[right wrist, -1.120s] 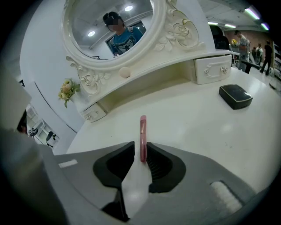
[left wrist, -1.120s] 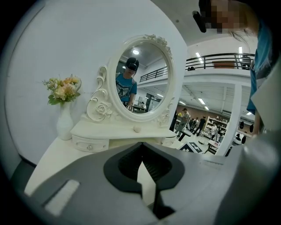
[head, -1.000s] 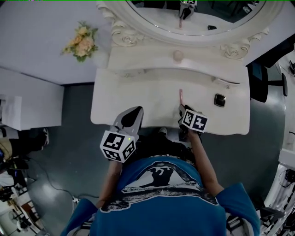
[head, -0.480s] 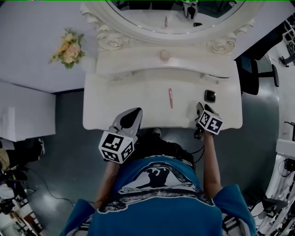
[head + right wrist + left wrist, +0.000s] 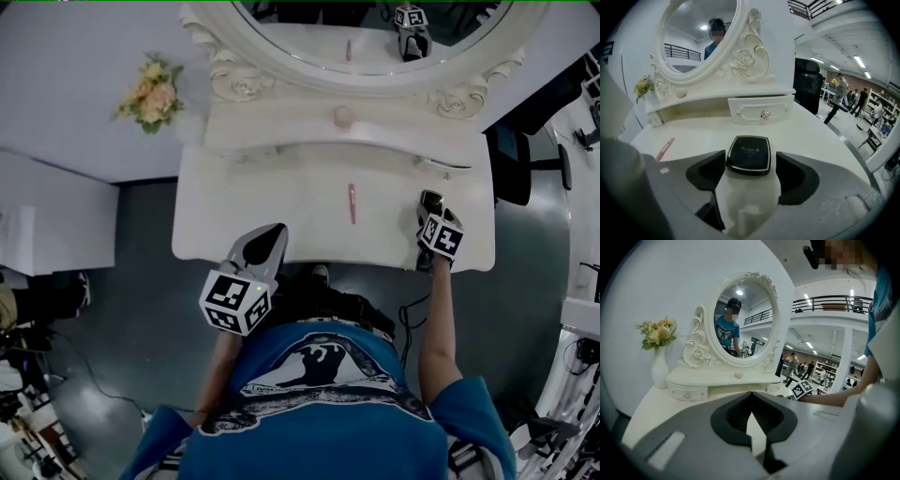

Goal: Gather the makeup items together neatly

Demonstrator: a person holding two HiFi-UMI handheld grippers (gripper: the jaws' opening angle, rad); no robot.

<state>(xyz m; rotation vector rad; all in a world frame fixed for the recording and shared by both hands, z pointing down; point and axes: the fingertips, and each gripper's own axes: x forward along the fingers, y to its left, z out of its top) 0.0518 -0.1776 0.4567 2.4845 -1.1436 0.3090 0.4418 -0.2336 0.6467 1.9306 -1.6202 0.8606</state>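
A black square compact (image 5: 749, 153) lies flat on the white dressing table (image 5: 272, 192), near its right end. My right gripper (image 5: 750, 158) stands over it with one jaw on each side. Those jaws have just been opening; they stand wide, and a gap shows beside the compact. In the head view the right gripper (image 5: 433, 204) covers most of the compact. A thin pink stick (image 5: 352, 202) lies alone at the table's middle, also seen as the pink stick (image 5: 664, 149) at the left. My left gripper (image 5: 274, 232) hovers at the front edge, shut and empty, its tips (image 5: 751, 393) meeting.
An oval mirror (image 5: 375, 28) in a carved white frame rises behind a raised shelf with a round knob (image 5: 343, 115). A small drawer (image 5: 761, 114) sits just beyond the compact. A vase of flowers (image 5: 153, 91) stands at the far left. The table's right edge is close to the right gripper.
My right gripper has let go of the pink stick, moved right along the table to the compact, and opened wide. The left gripper has stayed put.
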